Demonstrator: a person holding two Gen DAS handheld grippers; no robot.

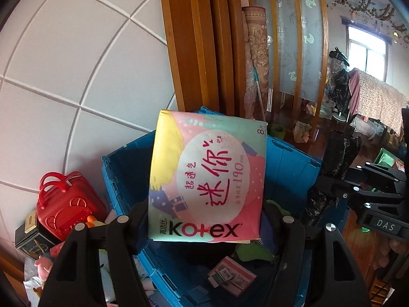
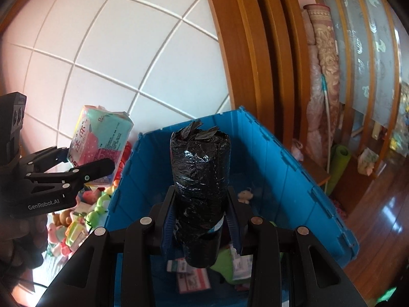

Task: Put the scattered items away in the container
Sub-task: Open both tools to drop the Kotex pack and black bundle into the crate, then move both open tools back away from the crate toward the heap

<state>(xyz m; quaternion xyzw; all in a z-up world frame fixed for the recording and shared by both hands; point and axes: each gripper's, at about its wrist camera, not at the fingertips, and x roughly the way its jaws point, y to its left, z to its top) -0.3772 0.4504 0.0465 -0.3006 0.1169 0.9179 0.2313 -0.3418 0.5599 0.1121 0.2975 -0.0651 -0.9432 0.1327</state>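
A pastel Kotex pad pack [image 1: 204,179] stands upright between my left gripper's [image 1: 204,212] fingers, which are shut on its lower edge, above the open blue crate [image 1: 288,161]. The right wrist view shows that same pack [image 2: 99,138] in the left gripper [image 2: 87,158], over the crate's left wall. My right gripper [image 2: 200,194] is shut on a black roll of plastic bags [image 2: 199,174], held upright over the blue crate [image 2: 294,179]. The left wrist view catches the right gripper [image 1: 322,189] and its black roll [image 1: 342,153] at the crate's right side.
A red toy suitcase [image 1: 66,204], a dark box [image 1: 30,235] and several small toys [image 2: 76,220] lie left of the crate by the white tiled wall. Inside the crate are small cartons [image 1: 230,276] and a tiny plush [image 2: 245,195]. A rolled carpet [image 2: 324,76] leans by the wooden frame.
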